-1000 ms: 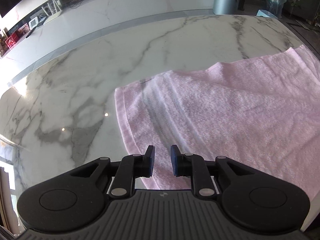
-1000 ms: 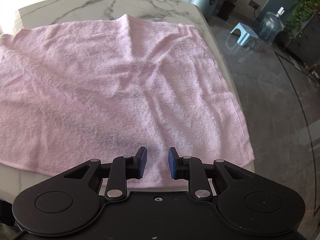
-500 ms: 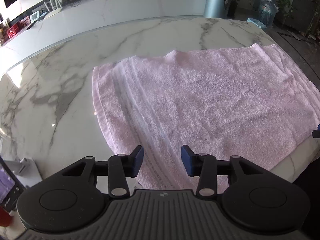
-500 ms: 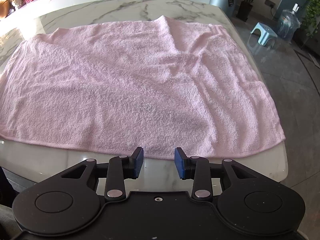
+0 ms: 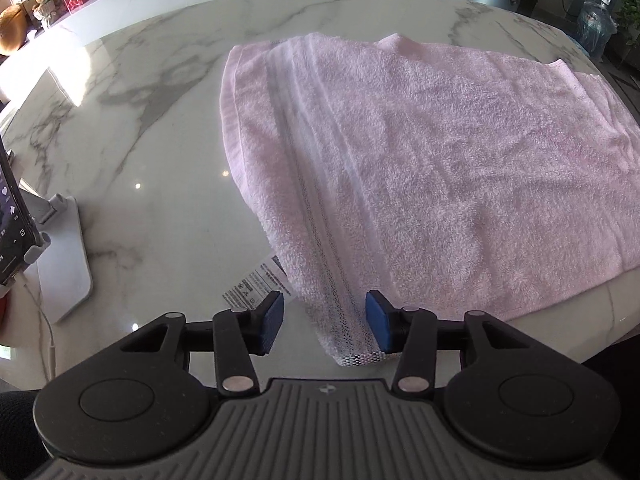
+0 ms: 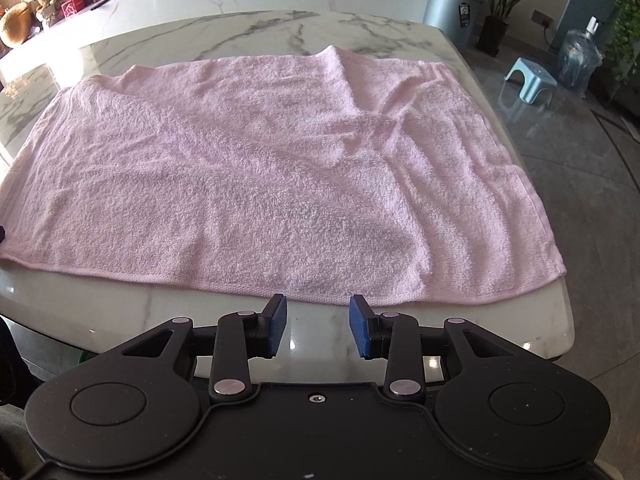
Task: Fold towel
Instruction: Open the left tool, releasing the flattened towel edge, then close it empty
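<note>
Step in hand: near corners of the towel are being approached for the first fold.

The pink towel (image 6: 272, 184) is spread flat on the marble table (image 5: 152, 128). The left gripper (image 5: 324, 322) is closing, fingers apart, with the striped corner at 6 o'clock between them, unpinched. The right gripper (image 6: 318, 326) is held spread and empty, just short of the near hem. Next, both near corners are to be pinched, then carried toward 12 o'clock.
</note>
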The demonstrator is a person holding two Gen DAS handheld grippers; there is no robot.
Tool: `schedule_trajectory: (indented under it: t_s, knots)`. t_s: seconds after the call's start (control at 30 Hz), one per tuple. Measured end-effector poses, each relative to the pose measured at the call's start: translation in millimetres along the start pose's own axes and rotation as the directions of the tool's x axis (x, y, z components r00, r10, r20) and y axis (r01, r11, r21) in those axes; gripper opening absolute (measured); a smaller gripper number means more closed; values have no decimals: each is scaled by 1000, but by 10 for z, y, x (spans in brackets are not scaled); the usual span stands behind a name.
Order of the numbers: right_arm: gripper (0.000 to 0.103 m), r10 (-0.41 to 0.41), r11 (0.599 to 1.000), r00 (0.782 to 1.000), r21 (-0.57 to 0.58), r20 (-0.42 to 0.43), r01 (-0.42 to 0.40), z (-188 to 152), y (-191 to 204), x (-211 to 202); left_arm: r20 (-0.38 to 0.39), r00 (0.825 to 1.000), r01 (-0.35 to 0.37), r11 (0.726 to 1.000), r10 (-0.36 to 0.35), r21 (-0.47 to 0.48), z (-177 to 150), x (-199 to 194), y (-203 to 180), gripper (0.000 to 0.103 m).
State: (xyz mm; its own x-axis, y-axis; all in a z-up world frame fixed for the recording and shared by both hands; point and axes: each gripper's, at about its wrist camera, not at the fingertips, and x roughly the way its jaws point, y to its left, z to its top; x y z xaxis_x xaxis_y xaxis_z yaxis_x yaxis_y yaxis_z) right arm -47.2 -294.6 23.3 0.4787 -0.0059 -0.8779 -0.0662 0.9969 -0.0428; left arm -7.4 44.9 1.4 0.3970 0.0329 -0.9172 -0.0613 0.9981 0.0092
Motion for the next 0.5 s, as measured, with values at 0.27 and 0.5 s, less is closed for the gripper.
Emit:
schedule_trajectory:
  t_s: [0.27, 0.5]
  knots:
    - [34, 6, 1000, 1000, 3, 6, -6, 3, -45, -16, 42, 999, -19, 998, 17, 66, -5, -89, -111, 4]
    - [35, -61, 998, 998, 11, 6, 61, 132, -308, -4, 58, 996, -74, 992, 68, 102, -34, -260, -133, 4]
